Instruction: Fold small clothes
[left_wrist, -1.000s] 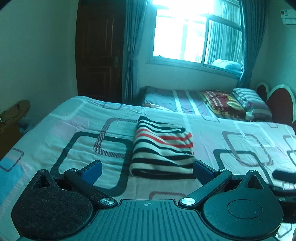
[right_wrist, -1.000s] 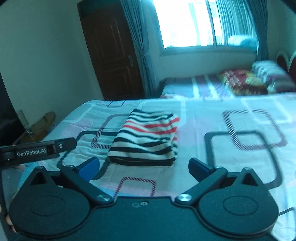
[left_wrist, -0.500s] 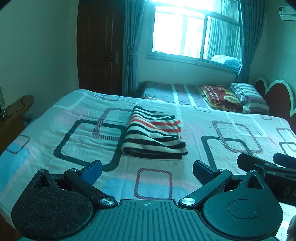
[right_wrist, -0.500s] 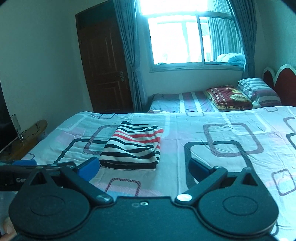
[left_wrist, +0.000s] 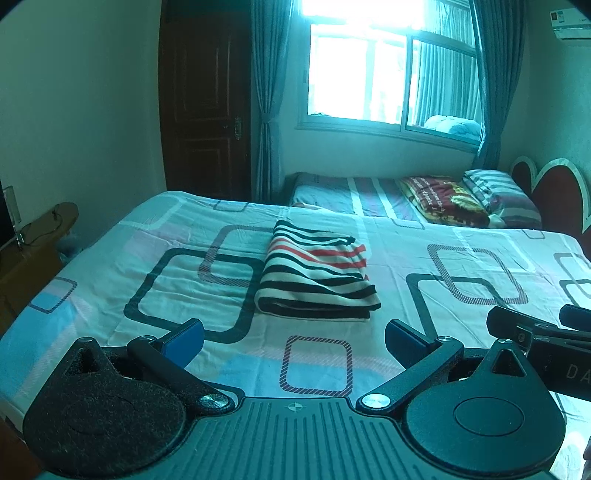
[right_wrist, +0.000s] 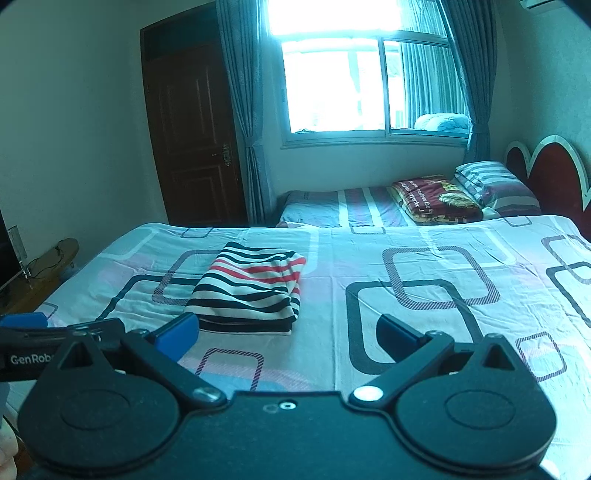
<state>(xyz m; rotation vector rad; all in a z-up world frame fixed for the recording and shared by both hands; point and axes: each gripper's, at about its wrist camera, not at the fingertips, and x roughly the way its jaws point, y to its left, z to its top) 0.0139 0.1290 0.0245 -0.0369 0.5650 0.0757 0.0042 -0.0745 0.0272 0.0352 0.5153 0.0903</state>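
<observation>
A folded garment (left_wrist: 317, 273) with black, white and red stripes lies flat on the patterned bed sheet (left_wrist: 184, 280). My left gripper (left_wrist: 294, 339) hangs open in front of it, well short of its near edge, with nothing between the blue pads. In the right wrist view the same folded garment (right_wrist: 251, 288) sits left of centre, and my right gripper (right_wrist: 287, 331) is open and empty, pulled back from it. Each gripper shows at the other view's edge: the right one (left_wrist: 543, 332) and the left one (right_wrist: 55, 339).
A second bed (right_wrist: 354, 206) with a red blanket (right_wrist: 436, 199) and striped pillow (right_wrist: 495, 184) lies beyond. A dark door (right_wrist: 192, 140), a curtained window (right_wrist: 365, 81) and a red headboard (right_wrist: 546, 170) stand behind. A wooden stand (left_wrist: 33, 251) flanks the bed's left.
Both grippers have drawn back and up from the folded garment, which now looks smaller and farther away. The garment itself has not moved.
</observation>
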